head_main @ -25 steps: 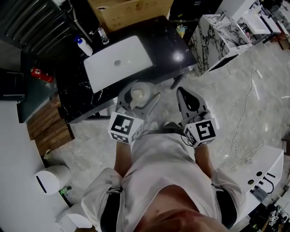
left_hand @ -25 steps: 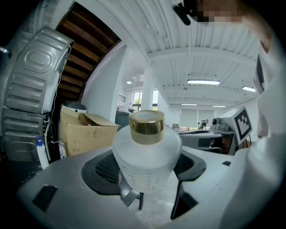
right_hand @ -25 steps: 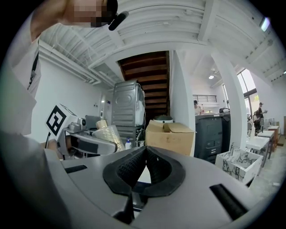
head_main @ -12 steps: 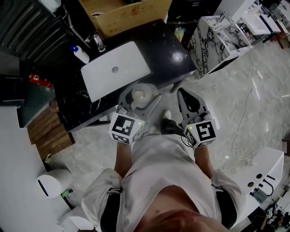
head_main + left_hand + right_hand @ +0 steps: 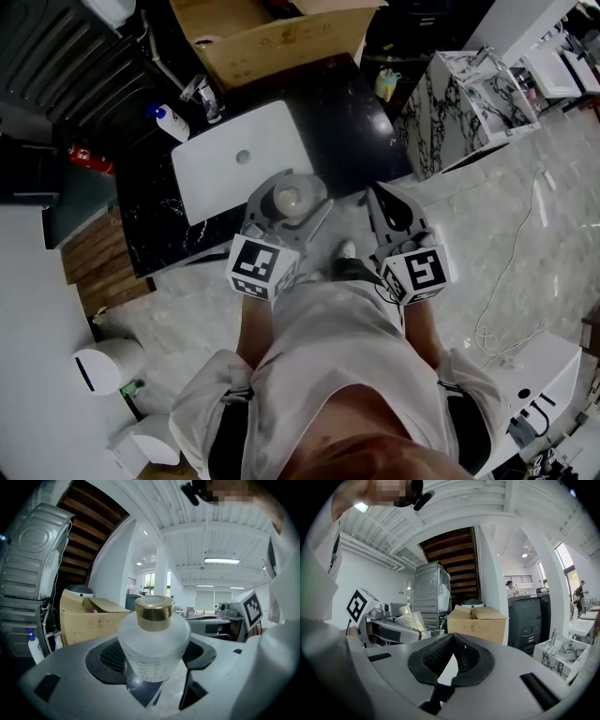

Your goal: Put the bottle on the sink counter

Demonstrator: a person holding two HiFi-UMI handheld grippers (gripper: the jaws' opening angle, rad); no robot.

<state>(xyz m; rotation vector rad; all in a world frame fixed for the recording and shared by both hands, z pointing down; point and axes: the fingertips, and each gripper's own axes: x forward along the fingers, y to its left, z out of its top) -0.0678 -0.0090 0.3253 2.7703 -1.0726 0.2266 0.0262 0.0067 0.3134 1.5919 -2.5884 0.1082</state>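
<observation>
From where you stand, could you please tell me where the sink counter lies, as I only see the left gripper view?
Observer: In the head view, the black sink counter lies right ahead of the left gripper and its bottle.
Operator: Thanks. Is the right gripper carrying anything?
Observer: No; the right gripper has its jaws together with nothing between them.
Operator: Where is there bare counter?
Observer: To the right of the white basin, the dark top shows nothing on it.
</observation>
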